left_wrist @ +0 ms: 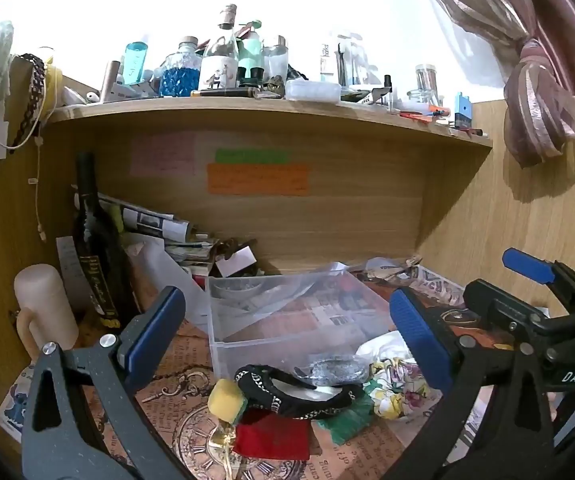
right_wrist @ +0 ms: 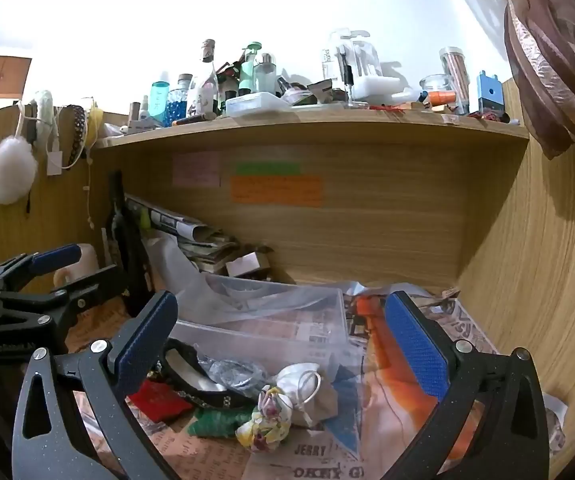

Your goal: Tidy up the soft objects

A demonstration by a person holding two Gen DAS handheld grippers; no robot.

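In front of the clear bin: a heap of soft items lies on the printed paper covering the desk.
Clear bin [left_wrist: 287, 312]: open-topped, nothing soft inside it that shows.
Black headband [left_wrist: 287, 392]: against the bin's near wall, atop the heap.
Yellow sponge [left_wrist: 225, 398]: just left of the bin's near corner.
Red cloth [left_wrist: 273, 436]: nearer than the bin, under the headband.
Green cloth [right_wrist: 217, 422]: beside the red cloth.
Floral scrunchie [right_wrist: 267, 420]: near the bin's right front corner.
White pouch [right_wrist: 301, 380]: touching the bin's front wall.
Left gripper [left_wrist: 283, 340]: spread wide, holding nothing, above the bin.
Right gripper [right_wrist: 283, 348]: spread wide, holding nothing, above the heap.
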